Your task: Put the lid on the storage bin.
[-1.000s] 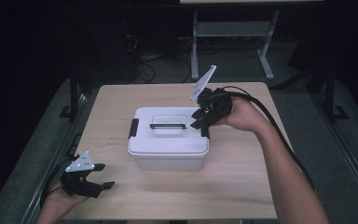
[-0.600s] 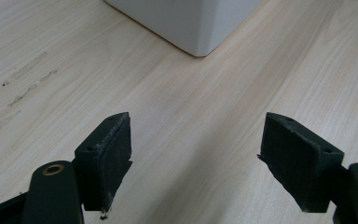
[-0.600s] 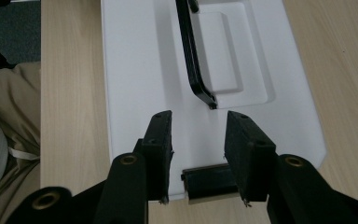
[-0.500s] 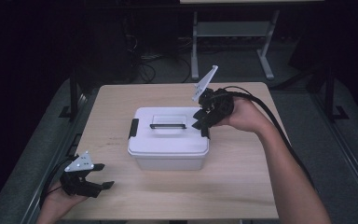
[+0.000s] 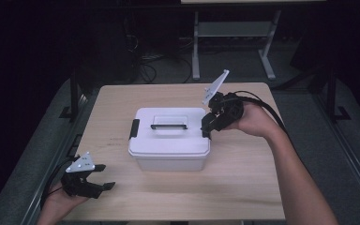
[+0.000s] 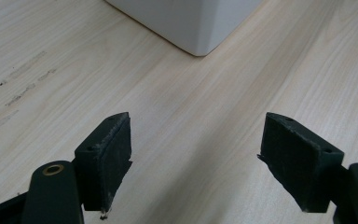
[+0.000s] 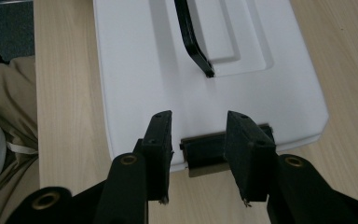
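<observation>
A white lidded box [image 5: 168, 140] stands in the middle of the wooden table [image 5: 243, 187], with a black handle [image 5: 168, 126] lying flat on its lid. My right gripper [image 5: 207, 125] hovers at the box's right end. In the right gripper view its jaws [image 7: 199, 126] stand open, one on each side of the black latch [image 7: 205, 151] just beneath them, and no pad presses on it. My left gripper [image 5: 107, 176] rests low at the table's front left, well away from the box, open wide [image 6: 196, 158] over bare wood.
A second black latch [image 5: 134, 129] sits on the box's left end. A corner of the box [image 6: 191, 18] shows ahead of the left jaws. Bare tabletop lies in front of and behind the box. A metal stand [image 5: 234, 37] is on the dark floor beyond the table.
</observation>
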Demonstrator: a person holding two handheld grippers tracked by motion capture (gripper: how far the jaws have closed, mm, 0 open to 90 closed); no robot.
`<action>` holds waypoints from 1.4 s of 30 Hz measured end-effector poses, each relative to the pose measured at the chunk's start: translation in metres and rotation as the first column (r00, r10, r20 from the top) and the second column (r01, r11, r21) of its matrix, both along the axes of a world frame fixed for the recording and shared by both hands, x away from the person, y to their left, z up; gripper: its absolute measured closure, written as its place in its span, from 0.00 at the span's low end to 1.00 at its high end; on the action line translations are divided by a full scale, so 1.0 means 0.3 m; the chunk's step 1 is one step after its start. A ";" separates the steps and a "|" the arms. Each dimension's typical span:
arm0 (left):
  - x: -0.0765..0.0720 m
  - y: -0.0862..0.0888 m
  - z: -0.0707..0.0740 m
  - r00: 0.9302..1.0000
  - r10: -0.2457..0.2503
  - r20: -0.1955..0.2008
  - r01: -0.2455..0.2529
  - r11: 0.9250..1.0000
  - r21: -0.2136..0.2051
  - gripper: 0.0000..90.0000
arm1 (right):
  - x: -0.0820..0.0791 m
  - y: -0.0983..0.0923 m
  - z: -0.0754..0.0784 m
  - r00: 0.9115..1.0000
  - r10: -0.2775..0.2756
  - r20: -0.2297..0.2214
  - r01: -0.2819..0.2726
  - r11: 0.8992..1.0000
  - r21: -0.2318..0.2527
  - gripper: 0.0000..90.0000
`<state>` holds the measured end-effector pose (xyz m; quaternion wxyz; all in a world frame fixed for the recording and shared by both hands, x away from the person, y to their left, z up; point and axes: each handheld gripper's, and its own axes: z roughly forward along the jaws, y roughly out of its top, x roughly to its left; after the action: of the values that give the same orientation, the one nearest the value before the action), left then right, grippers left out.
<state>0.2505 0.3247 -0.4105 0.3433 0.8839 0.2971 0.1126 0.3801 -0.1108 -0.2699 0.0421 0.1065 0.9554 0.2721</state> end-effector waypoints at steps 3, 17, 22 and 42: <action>-0.001 0.001 0.000 1.000 0.002 0.002 -0.002 1.000 -0.002 0.27 | -0.002 -0.007 0.005 1.000 0.000 0.003 0.000 1.000 0.001 0.68; -0.002 0.003 0.001 1.000 0.003 0.003 -0.003 1.000 -0.003 0.27 | -0.010 -0.034 -0.017 1.000 -0.016 -0.001 0.016 1.000 0.014 0.67; 0.001 -0.006 -0.003 1.000 -0.004 -0.005 0.004 1.000 0.008 0.27 | -0.016 -0.066 -0.033 0.999 -0.034 -0.009 0.034 0.999 0.023 0.67; 0.002 -0.009 -0.005 1.000 -0.004 -0.007 0.004 1.000 0.012 0.27 | -0.055 -0.186 -0.088 0.995 -0.095 -0.028 0.096 0.994 0.045 0.66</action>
<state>0.2511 0.3221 -0.4122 0.3370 0.8869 0.2958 0.1107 0.3636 -0.1665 -0.2963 0.0403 0.1564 0.9432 0.2904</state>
